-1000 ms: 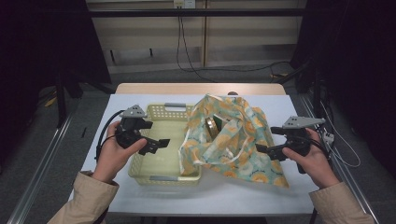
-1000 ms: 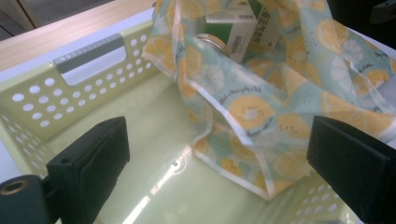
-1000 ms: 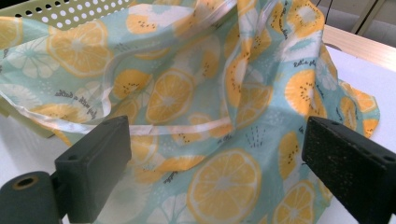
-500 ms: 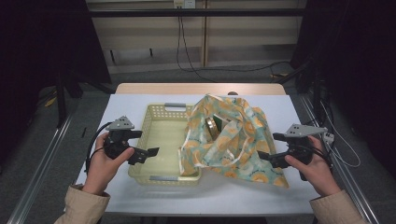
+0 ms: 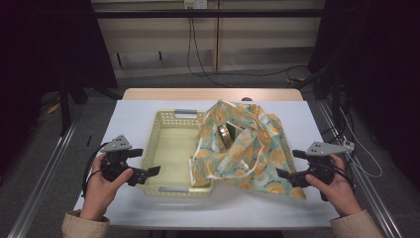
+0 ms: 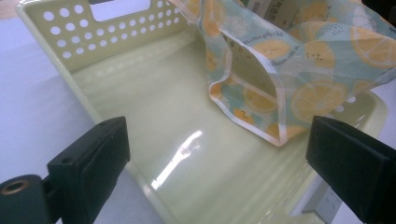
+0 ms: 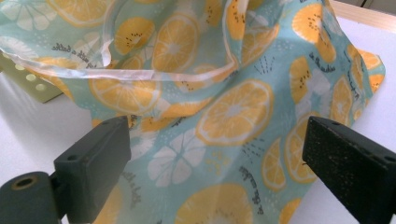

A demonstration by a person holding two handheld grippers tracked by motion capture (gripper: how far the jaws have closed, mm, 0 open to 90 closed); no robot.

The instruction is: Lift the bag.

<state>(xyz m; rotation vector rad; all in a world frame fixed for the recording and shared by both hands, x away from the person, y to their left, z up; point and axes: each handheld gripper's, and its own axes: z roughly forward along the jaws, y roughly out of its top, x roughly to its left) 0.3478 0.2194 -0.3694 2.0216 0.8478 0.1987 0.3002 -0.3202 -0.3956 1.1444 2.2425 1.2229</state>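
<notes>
A teal bag with an orange-slice print lies crumpled on the white table, its left part hanging into a pale yellow basket. A round tin and a box show in the bag's mouth. My left gripper is open at the basket's near left wall; its view shows the basket floor and the bag's hem ahead of its jaws. My right gripper is open at the bag's right near corner, with the printed cloth between and beyond its jaws, untouched.
The white table cover ends at a wooden strip at the far edge. Bare cover lies along the near edge and left of the basket. Cables run over the floor behind the table.
Both hands have drawn back toward the near edge and slightly outward. The left gripper has pulled out of the basket to its near left wall. The bag and basket have stayed put.
</notes>
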